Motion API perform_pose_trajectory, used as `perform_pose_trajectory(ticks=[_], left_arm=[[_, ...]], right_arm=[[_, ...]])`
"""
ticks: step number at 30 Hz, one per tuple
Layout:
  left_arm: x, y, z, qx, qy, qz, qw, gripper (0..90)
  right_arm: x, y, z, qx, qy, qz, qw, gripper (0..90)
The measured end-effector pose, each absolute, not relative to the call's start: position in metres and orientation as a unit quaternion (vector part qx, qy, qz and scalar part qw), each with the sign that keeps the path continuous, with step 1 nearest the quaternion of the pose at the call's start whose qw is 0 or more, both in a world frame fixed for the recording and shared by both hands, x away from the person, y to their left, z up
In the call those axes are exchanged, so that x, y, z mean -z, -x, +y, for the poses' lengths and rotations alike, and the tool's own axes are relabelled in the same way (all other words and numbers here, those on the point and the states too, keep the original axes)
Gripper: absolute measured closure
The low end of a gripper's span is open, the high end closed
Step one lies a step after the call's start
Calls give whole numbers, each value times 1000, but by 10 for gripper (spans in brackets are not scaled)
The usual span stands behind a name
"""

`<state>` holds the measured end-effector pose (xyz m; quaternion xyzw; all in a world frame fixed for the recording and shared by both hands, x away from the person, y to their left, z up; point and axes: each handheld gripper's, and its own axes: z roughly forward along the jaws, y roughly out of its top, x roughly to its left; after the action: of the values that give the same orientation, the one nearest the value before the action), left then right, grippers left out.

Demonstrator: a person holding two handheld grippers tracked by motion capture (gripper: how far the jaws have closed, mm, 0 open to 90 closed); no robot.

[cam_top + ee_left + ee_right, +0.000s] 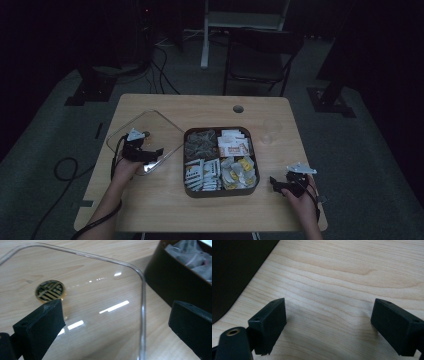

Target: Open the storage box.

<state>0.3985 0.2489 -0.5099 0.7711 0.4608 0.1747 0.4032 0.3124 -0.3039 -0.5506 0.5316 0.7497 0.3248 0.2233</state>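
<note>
The clear, round-cornered lid (pixel 150 131) with a gold emblem lies flat on the table (pixel 150 200), left of centre. The left claw (pixel 150 156) hovers released over it; the right claw (pixel 276 184) gapes empty.

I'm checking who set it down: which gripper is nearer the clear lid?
Left. The left gripper hangs open over the clear lid; the right gripper sits beyond the tray, on the table's far side.
</note>
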Motion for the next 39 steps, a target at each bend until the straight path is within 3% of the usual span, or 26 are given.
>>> perform_pose_trajectory(ticks=[39], left_arm=[[530, -321, 200, -76, -840, 300, 445, 8]], right_arm=[[551, -312, -304, -325, -531, 750, 224, 125]])
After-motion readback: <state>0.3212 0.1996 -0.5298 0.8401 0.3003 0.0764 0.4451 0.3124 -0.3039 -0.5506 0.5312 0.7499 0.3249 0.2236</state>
